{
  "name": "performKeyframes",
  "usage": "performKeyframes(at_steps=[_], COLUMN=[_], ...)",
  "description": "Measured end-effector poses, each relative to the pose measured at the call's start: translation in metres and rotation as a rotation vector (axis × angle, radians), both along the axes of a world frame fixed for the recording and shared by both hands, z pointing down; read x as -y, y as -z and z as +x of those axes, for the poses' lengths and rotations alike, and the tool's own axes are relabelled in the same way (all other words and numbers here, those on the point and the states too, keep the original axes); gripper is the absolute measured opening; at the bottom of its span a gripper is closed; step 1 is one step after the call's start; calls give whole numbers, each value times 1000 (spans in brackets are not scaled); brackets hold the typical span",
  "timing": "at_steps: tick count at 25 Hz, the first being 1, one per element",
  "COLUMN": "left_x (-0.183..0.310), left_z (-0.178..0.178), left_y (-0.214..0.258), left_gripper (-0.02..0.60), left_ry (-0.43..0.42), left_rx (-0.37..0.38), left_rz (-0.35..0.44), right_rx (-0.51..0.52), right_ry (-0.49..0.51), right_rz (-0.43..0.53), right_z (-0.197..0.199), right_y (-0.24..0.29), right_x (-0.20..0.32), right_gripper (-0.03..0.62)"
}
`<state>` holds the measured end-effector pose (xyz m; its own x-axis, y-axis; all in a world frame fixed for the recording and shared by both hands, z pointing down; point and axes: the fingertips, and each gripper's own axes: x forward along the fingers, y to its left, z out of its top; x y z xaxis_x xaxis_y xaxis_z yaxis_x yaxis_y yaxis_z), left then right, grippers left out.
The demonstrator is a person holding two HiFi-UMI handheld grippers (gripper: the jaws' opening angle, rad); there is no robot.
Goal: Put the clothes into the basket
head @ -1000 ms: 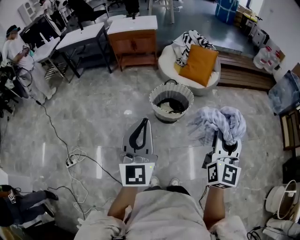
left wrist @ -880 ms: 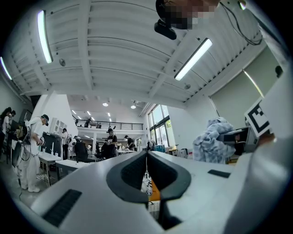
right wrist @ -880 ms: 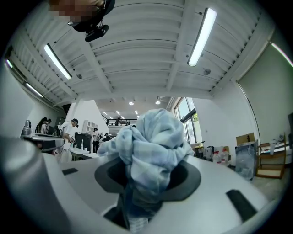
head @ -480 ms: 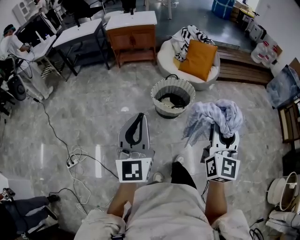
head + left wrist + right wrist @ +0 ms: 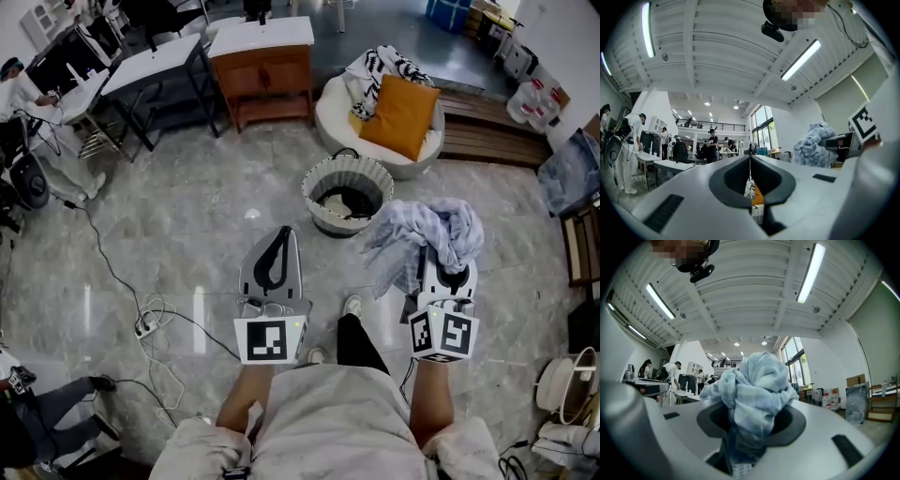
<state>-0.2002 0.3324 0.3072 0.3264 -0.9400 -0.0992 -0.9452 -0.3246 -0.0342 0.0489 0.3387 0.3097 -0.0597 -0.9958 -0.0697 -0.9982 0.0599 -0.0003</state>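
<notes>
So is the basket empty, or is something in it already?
Not empty. A dark heap lies at the bottom of the basket; what it is, I cannot tell.

Right tongs clamp a bunched pale-blue checked cloth.

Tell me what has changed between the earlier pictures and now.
The person has stepped toward the basket: a dark-trousered leg and shoe now reach forward between the tools. Nothing was taken hold of or let go. The right tool stays shut on the pale blue checked garment, the left tool stays shut and empty, and the basket stands where it was.
</notes>
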Motion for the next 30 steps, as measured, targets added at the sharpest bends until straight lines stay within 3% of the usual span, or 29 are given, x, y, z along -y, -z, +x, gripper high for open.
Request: performKeyframes(at_steps=[12,23,30], left_x=[102,206,246], left_z=[50,124,154], left_y=[-8,-2,0], left_gripper=[8,8,8], left_ry=[13,43,59], left_rx=[28,39,46], left_rz=[-24,6,5], right_rx=[44,77,87], right_ry=[51,103,126], right_rz=[-21,-20,-18], right_z=[39,109,138], right_y=[-14,-23,-25], right_x=[108,215,261], right_gripper=[161,161,161])
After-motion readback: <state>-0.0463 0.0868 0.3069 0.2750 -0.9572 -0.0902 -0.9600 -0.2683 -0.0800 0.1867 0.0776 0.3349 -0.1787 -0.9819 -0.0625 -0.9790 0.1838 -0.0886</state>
